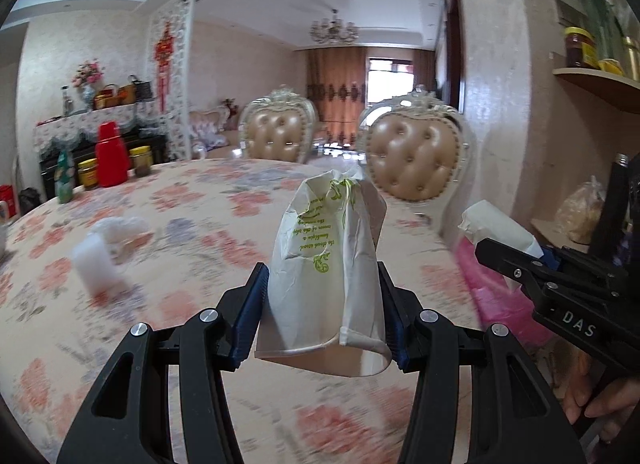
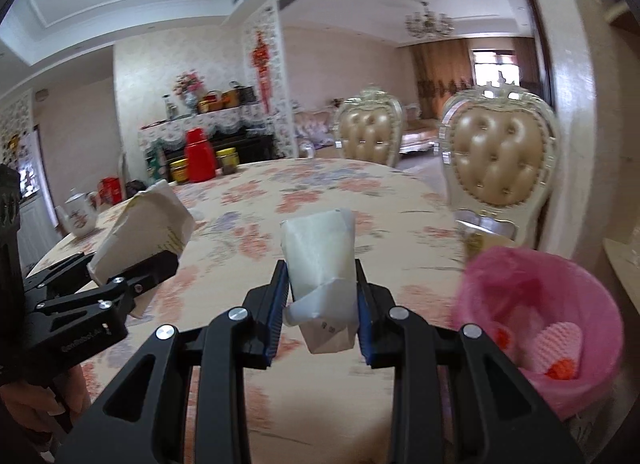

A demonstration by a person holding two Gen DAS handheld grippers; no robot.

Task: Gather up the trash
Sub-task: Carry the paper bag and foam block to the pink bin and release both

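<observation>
Above the floral-clothed table (image 1: 192, 200) and beside the pink-lined bin (image 2: 560, 276), your left gripper (image 1: 324, 304) pinches a light, crushable paper bag (image 1: 324, 248) with illegible green script, your right gripper (image 2: 322, 296) clamping a smaller, soft white packet (image 2: 320, 256); hold both mid-body, gently.

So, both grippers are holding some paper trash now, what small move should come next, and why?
Probably carry the right gripper a little to its right until it is over the pink-lined bin, then open it. It is shut on the white packet, and the bin stands open just right of it, nearer than to the left gripper, which is shut on the paper bag.
</observation>
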